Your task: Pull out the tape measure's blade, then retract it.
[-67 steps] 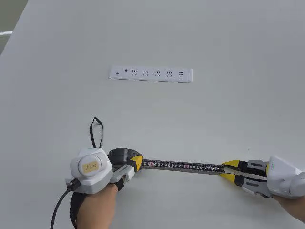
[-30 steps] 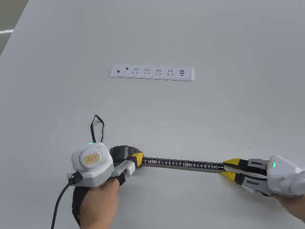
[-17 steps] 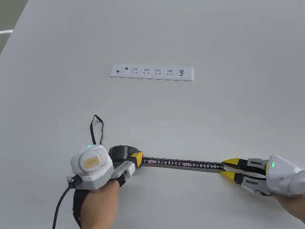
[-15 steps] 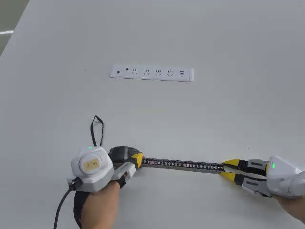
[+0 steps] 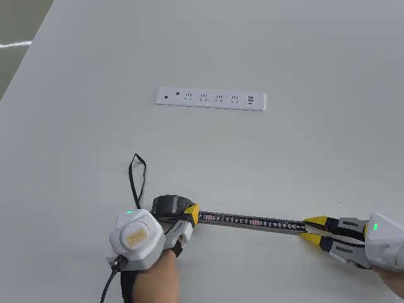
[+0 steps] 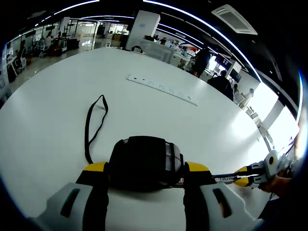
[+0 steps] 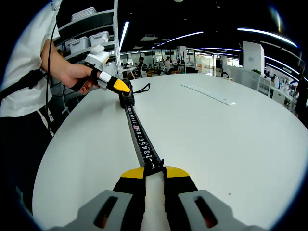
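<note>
The tape measure (image 5: pixel 169 206) sits on the white surface (image 5: pixel 303 158) near its front edge, at the lower left of the head view. Its black case is clamped between the 2 yellow-tipped jaws of the left gripper (image 5: pixel 184 220). In the left gripper view the case (image 6: pixel 144 156) fills the gap between the jaws, 1 jaw pressed against each side.

The blade (image 5: pixel 249 221) is drawn out to the right and runs low along the surface, from the case to the right gripper (image 5: pixel 314 229). Its printed numbers can be seen, though in the head view they are too small to read. In the right gripper view the blade (image 7: pixel 139 137) stretches straight away from the right gripper (image 7: pixel 154 172) toward the case, and the 2 jaws are closed together on the blade's end.

A black strap (image 5: pixel 136 180) lies in a loop on the surface, trailing from the case toward the back.

A white power strip (image 5: pixel 211 98) lies flat farther back on the surface, well apart from the tape measure and both grippers.
</note>
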Action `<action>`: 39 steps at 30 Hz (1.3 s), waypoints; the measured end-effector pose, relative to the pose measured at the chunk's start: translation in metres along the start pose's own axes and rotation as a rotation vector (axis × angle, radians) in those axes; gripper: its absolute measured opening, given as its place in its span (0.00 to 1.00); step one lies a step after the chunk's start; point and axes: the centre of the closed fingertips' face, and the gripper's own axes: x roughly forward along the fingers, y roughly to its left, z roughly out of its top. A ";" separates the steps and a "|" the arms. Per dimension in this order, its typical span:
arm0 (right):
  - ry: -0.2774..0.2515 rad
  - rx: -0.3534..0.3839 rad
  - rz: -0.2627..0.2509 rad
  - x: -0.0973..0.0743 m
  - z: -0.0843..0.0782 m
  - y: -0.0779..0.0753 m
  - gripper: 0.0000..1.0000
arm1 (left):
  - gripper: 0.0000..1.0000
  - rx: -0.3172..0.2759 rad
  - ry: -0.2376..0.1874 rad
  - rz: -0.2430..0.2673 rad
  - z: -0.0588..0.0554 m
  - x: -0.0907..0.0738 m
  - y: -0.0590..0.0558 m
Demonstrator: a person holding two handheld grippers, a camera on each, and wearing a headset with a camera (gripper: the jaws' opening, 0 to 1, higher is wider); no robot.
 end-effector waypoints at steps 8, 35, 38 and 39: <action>-0.003 0.003 -0.003 0.000 0.000 0.000 0.12 | 0.60 0.000 0.021 0.005 0.000 0.001 0.000; -0.023 0.005 0.025 0.015 0.014 0.008 0.11 | 0.58 0.001 0.070 0.014 -0.002 0.000 0.000; -0.026 0.005 0.028 0.018 0.016 0.008 0.11 | 0.58 0.000 0.070 0.014 -0.002 -0.001 -0.001; -0.028 0.003 0.025 0.021 0.016 0.007 0.11 | 0.58 0.001 0.070 0.014 -0.001 -0.001 -0.001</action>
